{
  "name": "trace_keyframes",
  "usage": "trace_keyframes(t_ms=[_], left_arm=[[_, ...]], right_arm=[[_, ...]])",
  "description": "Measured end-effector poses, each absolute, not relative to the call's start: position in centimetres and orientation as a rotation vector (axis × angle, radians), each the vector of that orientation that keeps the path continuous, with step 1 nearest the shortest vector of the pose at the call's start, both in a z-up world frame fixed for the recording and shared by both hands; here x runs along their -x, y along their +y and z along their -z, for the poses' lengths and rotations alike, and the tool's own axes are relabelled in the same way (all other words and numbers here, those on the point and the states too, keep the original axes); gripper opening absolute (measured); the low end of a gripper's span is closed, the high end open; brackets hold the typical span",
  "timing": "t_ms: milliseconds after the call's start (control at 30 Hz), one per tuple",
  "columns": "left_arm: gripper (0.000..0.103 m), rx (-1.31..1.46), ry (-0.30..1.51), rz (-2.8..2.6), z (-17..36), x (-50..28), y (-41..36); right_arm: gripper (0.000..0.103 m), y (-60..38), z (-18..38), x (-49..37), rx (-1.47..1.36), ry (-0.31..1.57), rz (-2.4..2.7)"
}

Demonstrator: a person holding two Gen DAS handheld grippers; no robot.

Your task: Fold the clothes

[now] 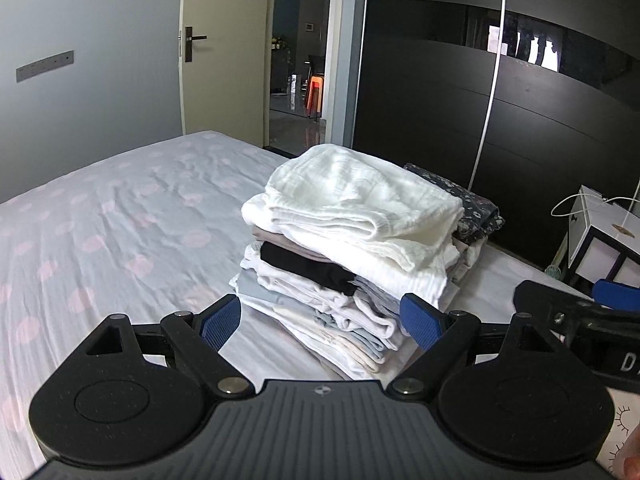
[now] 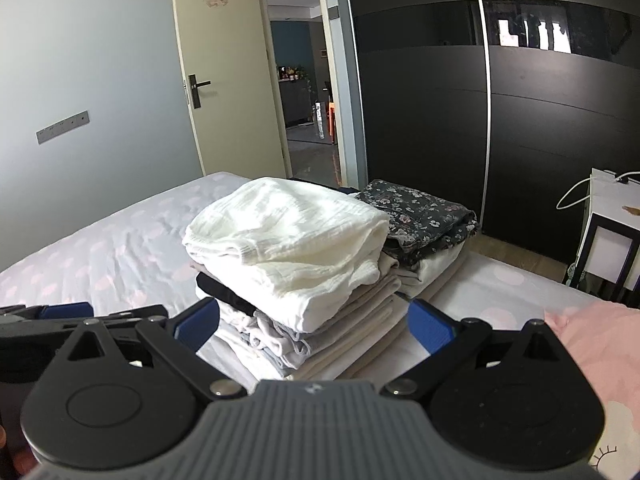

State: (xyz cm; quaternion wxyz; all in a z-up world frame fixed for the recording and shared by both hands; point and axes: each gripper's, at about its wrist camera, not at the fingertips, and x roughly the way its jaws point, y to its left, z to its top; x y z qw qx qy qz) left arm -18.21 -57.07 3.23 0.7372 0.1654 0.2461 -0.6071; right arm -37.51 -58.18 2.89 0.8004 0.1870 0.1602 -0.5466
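Both the left claw [image 1: 322, 318] and right claw [image 2: 314, 326] hang released, empty, just before the tall stack of folded white, grey and black clothes [image 1: 348, 248]; folding looks finished, so the next move likely needs another garment.

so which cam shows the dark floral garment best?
Right wrist view. The floral garment shows its whole folded top, lying on a lower pile behind the white folded garment. In the left wrist view only a narrow strip peeks out past the white one.
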Motion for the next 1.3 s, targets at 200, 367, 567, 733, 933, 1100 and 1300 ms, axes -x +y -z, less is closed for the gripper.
trace_keyframes(t_ms=[200,367,567,733,933,1100,1300], left_arm=[[0.087,-0.375,0.521,1.322,-3.41,18.99,-56.89],[0.087,-0.376,0.531,1.31,-3.44,19.11,-56.75],[0.087,-0.374,0.527,1.305,-3.59,19.22,-56.65],[0.087,-0.369,0.528,1.304,-3.71,19.24,-56.57],[0.087,-0.371,0.533,1.301,-3.71,19.29,-56.54],[0.087,-0.37,0.535,1.299,-3.73,19.32,-56.52],[0.087,-0.371,0.536,1.297,-3.71,19.3,-56.48]], right_arm=[[0.101,-57.91,-2.66,37.87,-0.411,0.333,1.165],[0.101,-57.87,-2.51,37.99,-0.421,0.331,1.162],[0.101,-57.73,-2.61,38.1,-0.421,0.324,1.161],[0.101,-57.66,-2.73,38.16,-0.414,0.317,1.164],[0.101,-57.63,-2.75,38.13,-0.411,0.317,1.165],[0.101,-57.63,-2.71,38.13,-0.411,0.315,1.165],[0.101,-57.52,-2.71,38.16,-0.408,0.311,1.165]])
